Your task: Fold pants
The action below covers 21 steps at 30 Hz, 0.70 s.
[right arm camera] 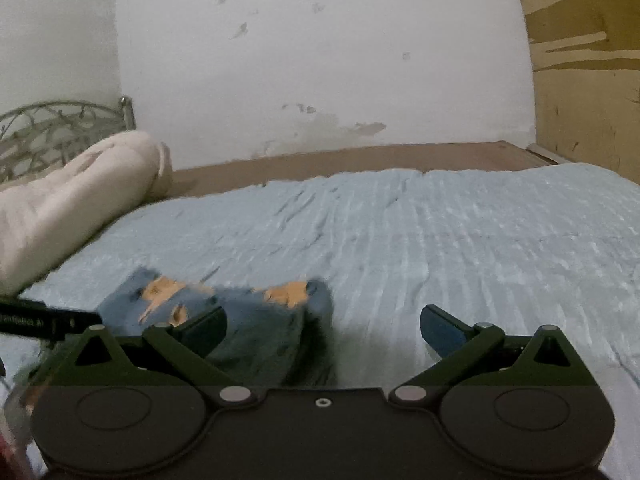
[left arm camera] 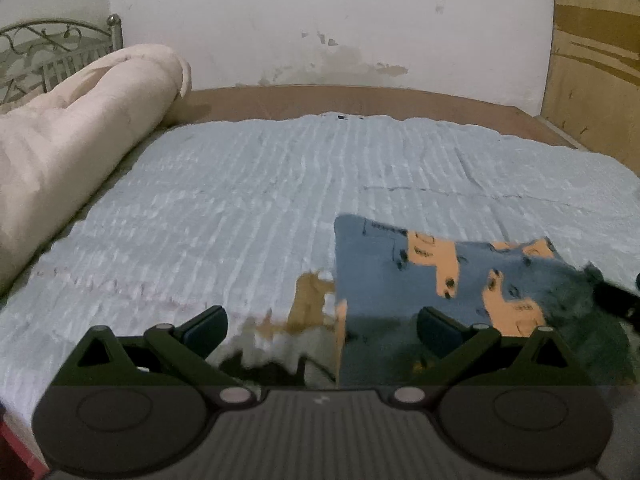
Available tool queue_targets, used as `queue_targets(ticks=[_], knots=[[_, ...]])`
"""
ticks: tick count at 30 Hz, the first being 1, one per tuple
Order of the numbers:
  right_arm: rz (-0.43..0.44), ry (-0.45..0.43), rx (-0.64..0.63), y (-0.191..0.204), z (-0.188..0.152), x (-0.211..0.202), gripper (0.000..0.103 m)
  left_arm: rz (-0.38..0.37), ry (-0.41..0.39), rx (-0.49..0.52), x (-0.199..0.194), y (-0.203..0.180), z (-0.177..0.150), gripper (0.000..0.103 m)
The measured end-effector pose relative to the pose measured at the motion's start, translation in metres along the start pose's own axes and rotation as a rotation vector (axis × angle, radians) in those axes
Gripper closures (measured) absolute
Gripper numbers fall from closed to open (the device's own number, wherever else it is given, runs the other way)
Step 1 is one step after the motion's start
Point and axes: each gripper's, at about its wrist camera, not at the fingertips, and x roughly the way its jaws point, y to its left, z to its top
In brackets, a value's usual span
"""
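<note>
- The pants (left arm camera: pixel 420 280), blue with orange patches, lie in a folded bundle on the light blue bedspread (left arm camera: pixel 240 208). They sit at the lower right of the left wrist view and the lower left of the right wrist view.
- The fold looks largely made, with a fairly square left edge. The step in hand seems to be checking or tidying the bundle, or starting another fold.
- To do it well, each gripper should take a clean edge of cloth through all layers, not just the fuzzy top. Both should lift together and lay the cloth flat, so that the edges line up.
- The left gripper (left arm camera: pixel 322 328) has its jaws wide apart and holds nothing. Its right finger hangs over the pants, but contact cannot be judged.
- The right gripper (right arm camera: pixel 323 326) is likewise spread wide and empty, with the pants behind its left finger.
- A rolled cream quilt (left arm camera: pixel 80 128) lies at the upper left, well apart.
</note>
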Motion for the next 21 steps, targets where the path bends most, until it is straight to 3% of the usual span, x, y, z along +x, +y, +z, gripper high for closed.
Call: queue_targets(ticks=[5, 9, 21], knots=[[-0.017, 0.058, 0.004, 0.0, -0.025, -0.012, 0.001, -0.012, 0.032, -0.002, -0.015, 0.002, -0.029, 0.001], [-0.01, 0.052, 0.046, -0.005, -0.04, -0.028, 0.001, -0.028, 0.013, -0.038, -0.033, 0.01, -0.05, 0.001], [-0.051, 0.047, 0.024, 0.006, -0.058, -0.053, 0.001, -0.016, 0.06, -0.022, -0.067, 0.013, -0.074, 0.001]])
